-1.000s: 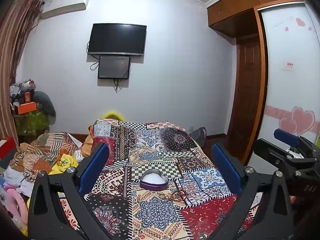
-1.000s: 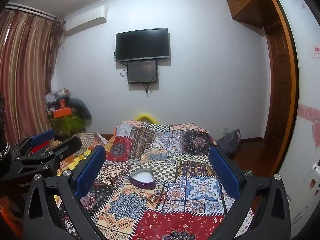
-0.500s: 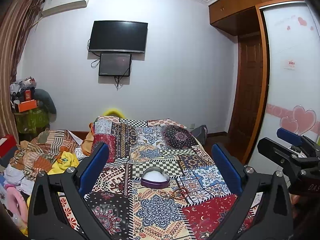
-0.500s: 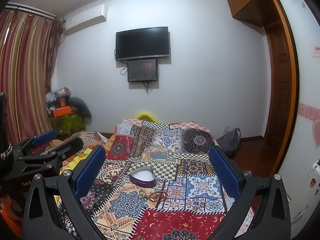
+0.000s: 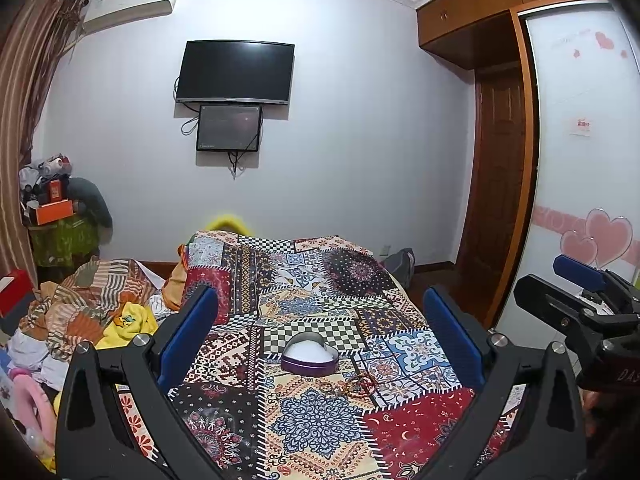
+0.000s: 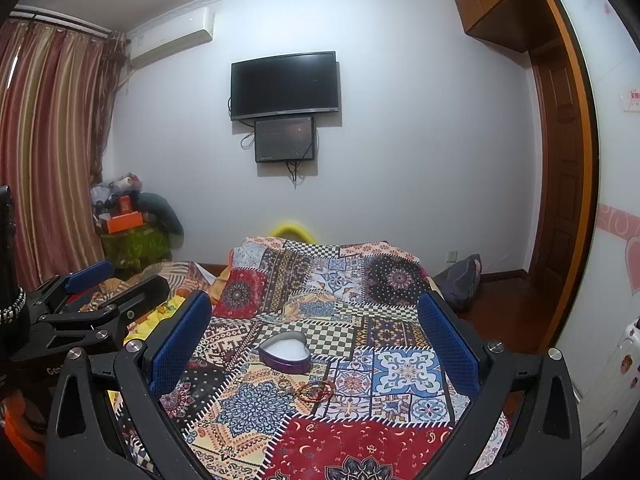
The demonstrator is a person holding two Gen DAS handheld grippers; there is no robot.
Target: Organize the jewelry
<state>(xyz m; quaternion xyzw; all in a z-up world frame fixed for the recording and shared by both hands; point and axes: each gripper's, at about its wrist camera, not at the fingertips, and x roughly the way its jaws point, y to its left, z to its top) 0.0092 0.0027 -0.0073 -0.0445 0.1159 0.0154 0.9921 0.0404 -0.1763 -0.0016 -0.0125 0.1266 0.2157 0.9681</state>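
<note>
A purple heart-shaped tin (image 5: 309, 355) with a white inside stands open on the patchwork bedspread (image 5: 320, 420); it also shows in the right wrist view (image 6: 285, 353). Just in front of it lie beaded bracelets (image 5: 352, 384), dark red and brown, also seen in the right wrist view (image 6: 314, 391). My left gripper (image 5: 320, 328) is open and empty, held above the bed short of the tin. My right gripper (image 6: 314, 332) is open and empty too, to the right of the left one.
A heap of clothes (image 5: 88, 312) lies left of the bed. A grey bag (image 6: 460, 280) sits on the floor at the right, by a wooden door (image 6: 560, 200). A wardrobe with heart stickers (image 5: 592, 200) stands at the far right. A TV (image 5: 236, 74) hangs on the far wall.
Both grippers have tilted down slightly and drifted a little; the tin and bracelets sit slightly higher in view. Nothing was gripped or let go.
</note>
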